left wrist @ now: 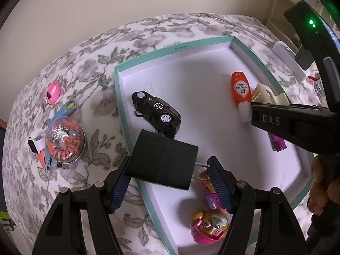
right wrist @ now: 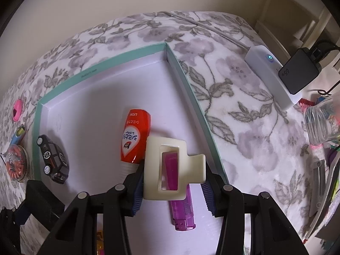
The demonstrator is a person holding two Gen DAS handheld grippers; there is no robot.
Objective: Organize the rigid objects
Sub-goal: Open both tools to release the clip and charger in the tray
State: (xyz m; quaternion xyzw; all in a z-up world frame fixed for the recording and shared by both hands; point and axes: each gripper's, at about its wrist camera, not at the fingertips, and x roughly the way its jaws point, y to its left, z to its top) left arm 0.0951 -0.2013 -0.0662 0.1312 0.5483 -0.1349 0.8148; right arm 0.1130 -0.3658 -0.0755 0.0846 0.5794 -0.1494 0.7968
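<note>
We note black plastic arms, silver screws, ribbed dark-blue fingers, "DAS" lettering and a green light.

"DAS" on the right tool; "LION", perhaps, on the orange tube.
</note>
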